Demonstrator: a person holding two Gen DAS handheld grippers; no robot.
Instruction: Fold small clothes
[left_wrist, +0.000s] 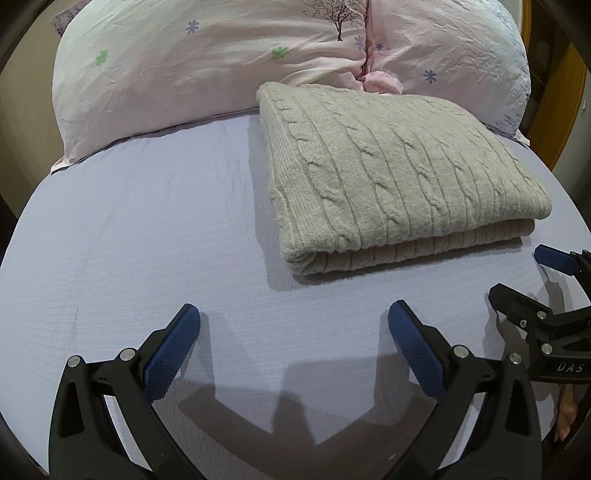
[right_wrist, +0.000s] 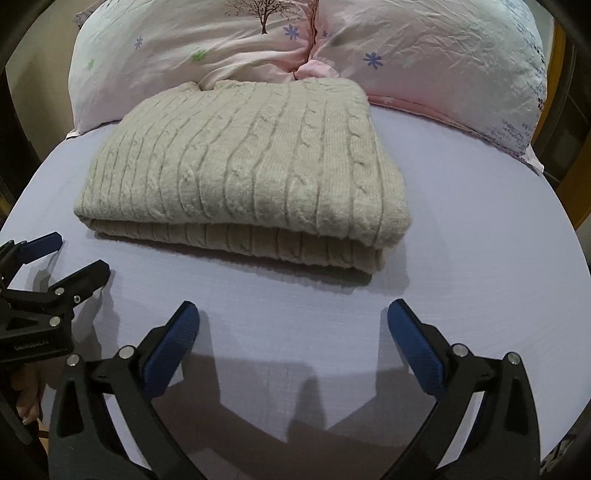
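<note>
A beige cable-knit sweater (left_wrist: 388, 177) lies folded in a neat rectangle on the lilac bed sheet (left_wrist: 147, 229); it also shows in the right wrist view (right_wrist: 251, 173). My left gripper (left_wrist: 293, 317) is open and empty, hovering over the sheet in front of the sweater's near left corner. My right gripper (right_wrist: 293, 317) is open and empty, in front of the sweater's near edge. The right gripper shows at the right edge of the left wrist view (left_wrist: 517, 273), and the left gripper at the left edge of the right wrist view (right_wrist: 81, 254), both open.
Two pink floral pillows (left_wrist: 207, 62) (right_wrist: 443, 55) lie side by side behind the sweater at the head of the bed. Bare sheet (right_wrist: 480, 221) spreads around the sweater. A wooden frame (left_wrist: 569, 122) shows at the right edge.
</note>
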